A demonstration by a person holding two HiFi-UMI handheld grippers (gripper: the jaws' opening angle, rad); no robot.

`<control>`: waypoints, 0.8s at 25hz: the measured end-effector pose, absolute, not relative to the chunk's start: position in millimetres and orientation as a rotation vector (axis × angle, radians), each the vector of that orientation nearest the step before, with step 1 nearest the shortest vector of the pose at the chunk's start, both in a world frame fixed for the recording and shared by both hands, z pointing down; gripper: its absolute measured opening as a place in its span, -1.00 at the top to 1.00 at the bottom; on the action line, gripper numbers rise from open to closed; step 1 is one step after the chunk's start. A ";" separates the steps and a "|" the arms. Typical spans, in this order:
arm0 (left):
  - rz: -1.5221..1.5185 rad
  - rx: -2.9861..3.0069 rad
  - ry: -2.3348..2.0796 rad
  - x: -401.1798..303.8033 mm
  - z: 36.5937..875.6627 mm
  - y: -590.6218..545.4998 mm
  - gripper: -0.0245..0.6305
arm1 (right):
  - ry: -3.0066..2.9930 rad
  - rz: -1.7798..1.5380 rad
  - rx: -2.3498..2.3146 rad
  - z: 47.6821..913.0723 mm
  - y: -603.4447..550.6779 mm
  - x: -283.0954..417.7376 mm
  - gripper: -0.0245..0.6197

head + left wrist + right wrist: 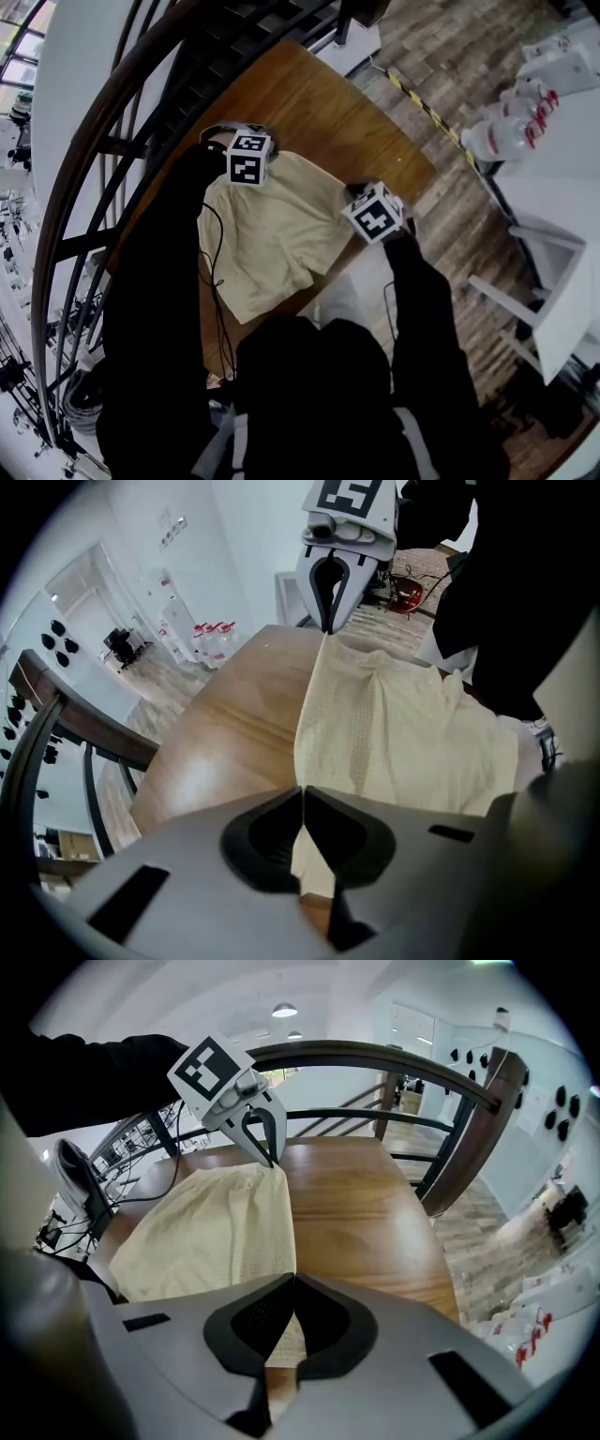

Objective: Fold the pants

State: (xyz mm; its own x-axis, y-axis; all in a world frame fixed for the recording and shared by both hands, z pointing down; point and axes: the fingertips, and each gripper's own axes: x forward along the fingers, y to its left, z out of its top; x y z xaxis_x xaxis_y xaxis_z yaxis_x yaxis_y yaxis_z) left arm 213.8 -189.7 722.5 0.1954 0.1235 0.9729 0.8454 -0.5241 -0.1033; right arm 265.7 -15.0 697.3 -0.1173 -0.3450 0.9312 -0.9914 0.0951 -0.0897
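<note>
Jaws of your left gripper are pressed together on the edge of the pale yellow pants, with a sliver of cloth showing between the pads. Your right gripper is clamped just as tightly on the same edge, at its other end. Between the two pinch points the hem runs in a fairly straight, taut line; each gripper view shows the other gripper at the far end of that line, its jaw tips together on the fabric.

From the head view, the pants lie spread on a brown wooden table, with the bulk of the cloth reaching back toward your body. Your black sleeves come in from below, and the marker cubes sit over the cloth's far left corner and its right side. A thin black cable trails along the left side of the pants. A dark curved railing borders the table on the left. Well apart, at the upper right, clear bottles with red caps stand on a white surface above the plank floor.
</note>
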 end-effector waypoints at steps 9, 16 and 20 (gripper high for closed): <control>-1.423 -1.816 -0.937 165.2 685.7 -175.8 0.89 | -1.633 1.083 1.290 652.2 -3.5 210.1 0.90; -1.488 -1.866 -0.958 134.7 664.1 -167.5 0.89 | -1.643 1.049 1.237 629.5 3.8 181.5 0.90; -1.539 -1.865 -0.997 109.7 655.6 -160.5 0.89 | -1.653 1.028 1.226 618.4 8.6 161.1 0.90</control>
State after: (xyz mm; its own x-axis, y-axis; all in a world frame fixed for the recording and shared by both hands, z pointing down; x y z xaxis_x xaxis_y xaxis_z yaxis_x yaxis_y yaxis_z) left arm 109.7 -160.5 655.6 0.0834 0.2115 0.9738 0.8023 -0.5939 0.0603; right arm 161.1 8.6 618.4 -0.1931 -0.3053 0.9325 -0.9714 0.1934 -0.1379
